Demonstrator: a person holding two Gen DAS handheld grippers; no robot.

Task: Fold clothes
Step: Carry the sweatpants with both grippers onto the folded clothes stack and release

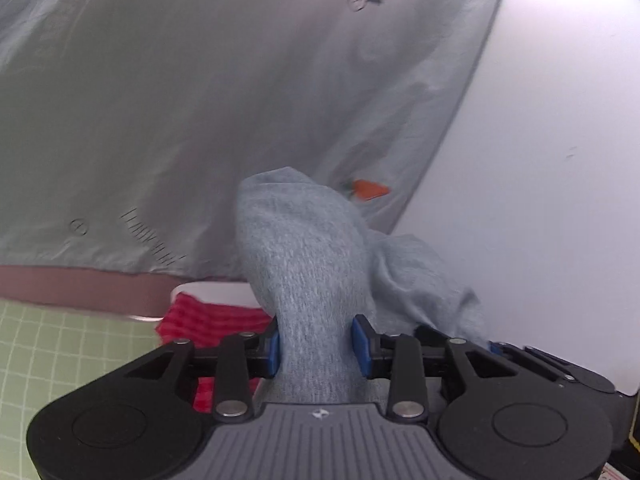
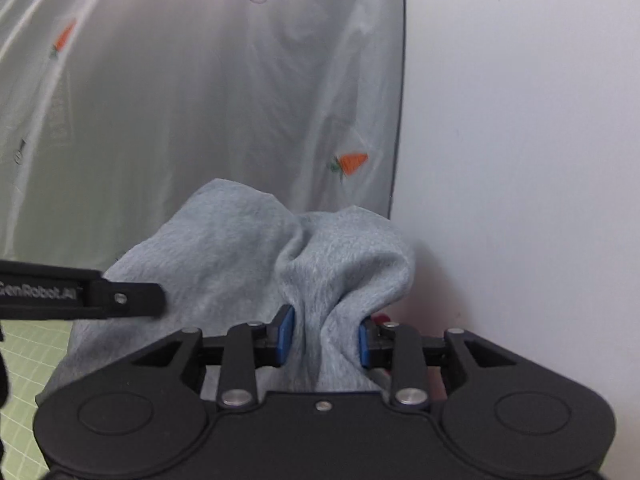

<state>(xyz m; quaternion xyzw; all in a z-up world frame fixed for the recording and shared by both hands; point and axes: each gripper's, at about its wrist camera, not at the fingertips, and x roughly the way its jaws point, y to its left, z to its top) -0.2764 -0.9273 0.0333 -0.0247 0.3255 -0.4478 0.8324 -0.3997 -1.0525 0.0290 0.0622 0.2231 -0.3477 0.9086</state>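
Note:
A heather-grey knit garment (image 1: 304,264) is bunched between the blue pads of my left gripper (image 1: 316,346), which is shut on it. The same grey garment (image 2: 248,256) shows in the right wrist view, where my right gripper (image 2: 326,340) is shut on another bunch of it. The cloth bulges up ahead of both sets of fingers and hangs between them. The black body of the other gripper (image 2: 80,294) reaches in from the left in the right wrist view, close to the grey cloth. Both grippers are held up, facing a curtain.
A pale grey curtain (image 1: 200,100) printed with small orange carrots (image 2: 352,164) fills the background, with a white wall (image 2: 520,160) to its right. A red checked cloth (image 1: 208,316) and a green grid mat (image 1: 60,360) lie below at the left.

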